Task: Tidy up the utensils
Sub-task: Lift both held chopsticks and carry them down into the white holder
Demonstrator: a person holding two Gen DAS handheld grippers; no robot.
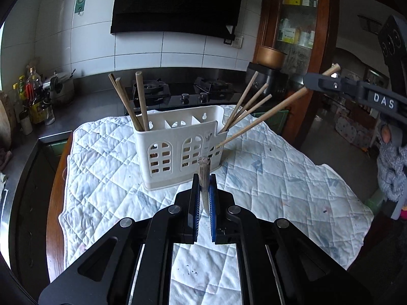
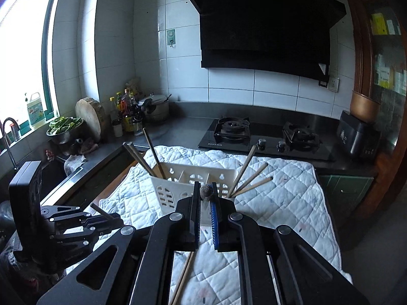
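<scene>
Clamping one thin wooden chopstick (image 1: 204, 175) end-on in my left gripper (image 1: 204, 193), tip forward, my right gripper (image 2: 205, 203) pinching another brown wooden chopstick (image 2: 206, 191), slanting down past the white slotted plastic holder (image 1: 178, 145).

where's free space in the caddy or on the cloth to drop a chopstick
Caddy: both middle slots look bare; left end and right end are crowded with chopsticks. Cloth right of the caddy is bare, and so is the cloth left of it.

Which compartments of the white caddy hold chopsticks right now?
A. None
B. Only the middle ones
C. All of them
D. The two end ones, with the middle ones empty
D: chopsticks lean out of the left end of the white caddy, more chopsticks out of the right end, none between.
</scene>
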